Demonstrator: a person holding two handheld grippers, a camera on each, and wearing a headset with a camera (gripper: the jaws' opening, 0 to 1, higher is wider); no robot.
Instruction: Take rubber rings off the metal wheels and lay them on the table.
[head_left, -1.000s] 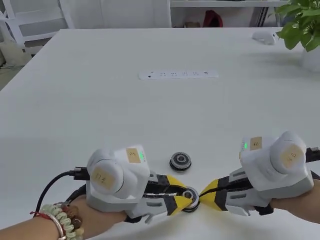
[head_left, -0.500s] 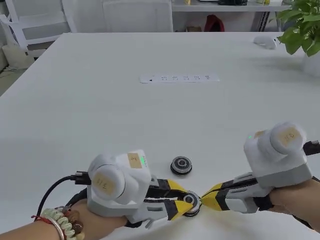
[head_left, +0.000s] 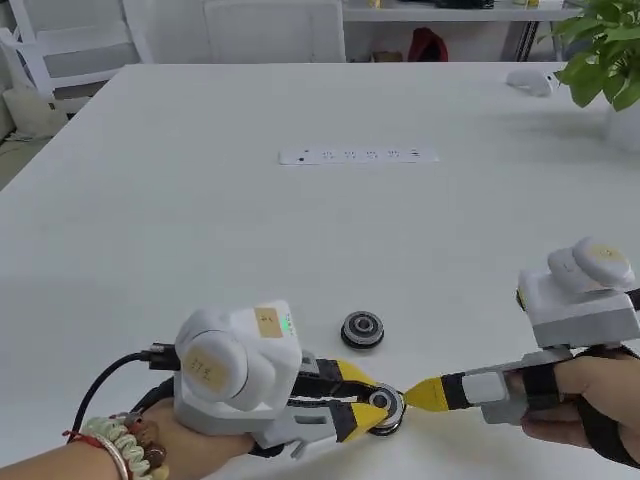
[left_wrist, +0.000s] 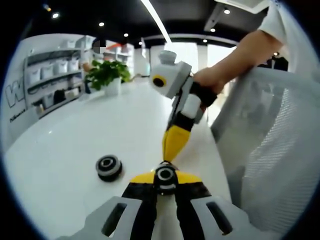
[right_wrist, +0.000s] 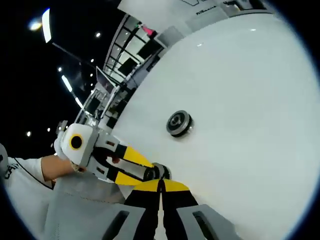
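While the left tool (head_left: 372, 402) clamps the metal wheel (head_left: 383, 403) at the counter's (head_left: 200, 220) near edge, it works as a vise: wheel fixed, rim exposed. Right tool (head_left: 412, 393) points in from opposite, jaws pressed together, tip touching the rim, likely to catch the rubber ring (left_wrist: 158, 177); can't tell if it has any. Ring looks seated, not yet off. Second wheel (head_left: 362, 329) lies free just behind, towards the middle, ring on.

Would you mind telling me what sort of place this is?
Probably an office or meeting room: a large white table bearing a power strip and a potted plant, with chairs at the far side.
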